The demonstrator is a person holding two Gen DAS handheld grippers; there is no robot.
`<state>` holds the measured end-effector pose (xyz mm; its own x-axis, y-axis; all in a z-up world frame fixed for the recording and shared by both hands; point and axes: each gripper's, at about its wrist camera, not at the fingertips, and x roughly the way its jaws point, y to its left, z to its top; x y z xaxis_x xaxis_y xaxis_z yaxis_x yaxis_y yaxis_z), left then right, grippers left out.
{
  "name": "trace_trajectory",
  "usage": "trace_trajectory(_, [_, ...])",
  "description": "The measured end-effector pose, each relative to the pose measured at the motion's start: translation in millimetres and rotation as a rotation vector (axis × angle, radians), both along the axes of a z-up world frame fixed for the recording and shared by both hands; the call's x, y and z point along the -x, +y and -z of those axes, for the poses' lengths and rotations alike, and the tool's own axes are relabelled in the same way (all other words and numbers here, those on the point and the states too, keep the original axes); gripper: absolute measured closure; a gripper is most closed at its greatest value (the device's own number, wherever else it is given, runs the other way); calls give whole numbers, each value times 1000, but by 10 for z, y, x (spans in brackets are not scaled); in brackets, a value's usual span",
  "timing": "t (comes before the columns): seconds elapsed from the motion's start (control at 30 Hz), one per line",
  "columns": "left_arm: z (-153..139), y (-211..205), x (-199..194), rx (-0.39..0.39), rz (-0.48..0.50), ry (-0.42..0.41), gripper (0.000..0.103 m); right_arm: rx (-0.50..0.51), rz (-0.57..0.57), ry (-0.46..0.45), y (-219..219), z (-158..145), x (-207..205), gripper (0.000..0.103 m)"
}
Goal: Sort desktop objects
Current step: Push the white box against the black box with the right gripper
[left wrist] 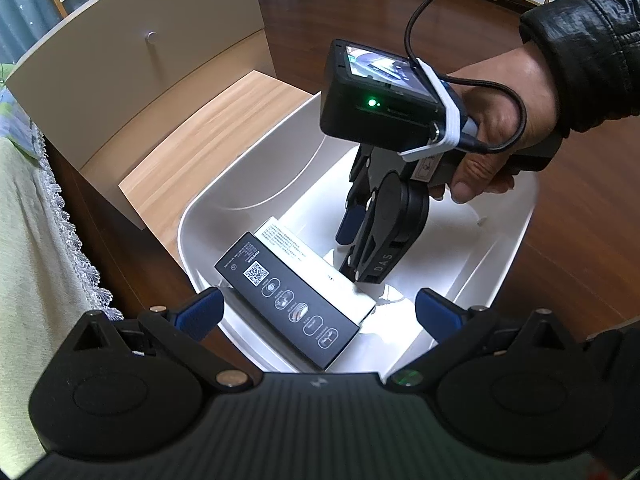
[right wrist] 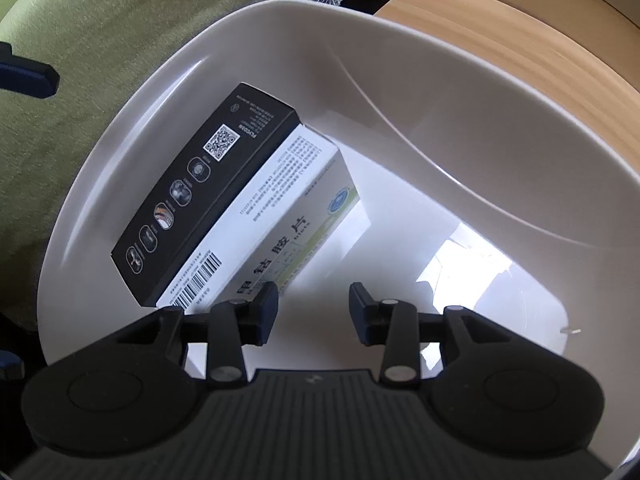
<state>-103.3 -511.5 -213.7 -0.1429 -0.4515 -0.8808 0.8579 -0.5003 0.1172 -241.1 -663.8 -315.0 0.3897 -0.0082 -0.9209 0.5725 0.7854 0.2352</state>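
Right gripper [right wrist: 313, 304] hanging low inside the white tub [right wrist: 440, 92], pointing down, jaws partly apart with nothing between them — let go, not grasping. Left pad sitting just beside the near end of the white box [right wrist: 280, 216], maybe touching it; cannot tell for sure. Seen from the left wrist view too, with a hand [left wrist: 492, 136] in a dark sleeve [left wrist: 592, 48] wrapping round the handle, a small camera [left wrist: 384, 92] with a green light riding on top and a black cable [left wrist: 424, 8] looping away.

Left gripper [left wrist: 316, 312] hovering over the near edge of the tub, blue fingers [left wrist: 200, 312] spread wide, holding nothing. Black box [left wrist: 288, 300] showing between them but lower down, with no pad pressing on it.

Black box and white box lying side by side inside the tub, long sides touching, both leaning against the tub's wall on the side nearest the green cloth [right wrist: 100, 20]. Black one next to the wall, white one toward the middle. Rest of the tub floor showing bare and shiny.

Tub resting beside a light wooden board [left wrist: 192, 140] — a cabinet with a round knob [left wrist: 151, 36] standing behind it. Green cloth with a lace edge [left wrist: 68, 232] lying off to the side. Dark wood floor [left wrist: 440, 12] spreading beyond.
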Motion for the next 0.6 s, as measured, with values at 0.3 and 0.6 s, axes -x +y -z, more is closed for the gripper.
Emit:
trace_trajectory(0.3, [8, 11, -27, -7, -10, -8, 1, 8, 39, 17, -43, -131, 96, 62])
trace_trajectory(0.6, [-45, 17, 15, -2, -9, 1, 1, 21, 107, 1, 35, -434, 227, 50])
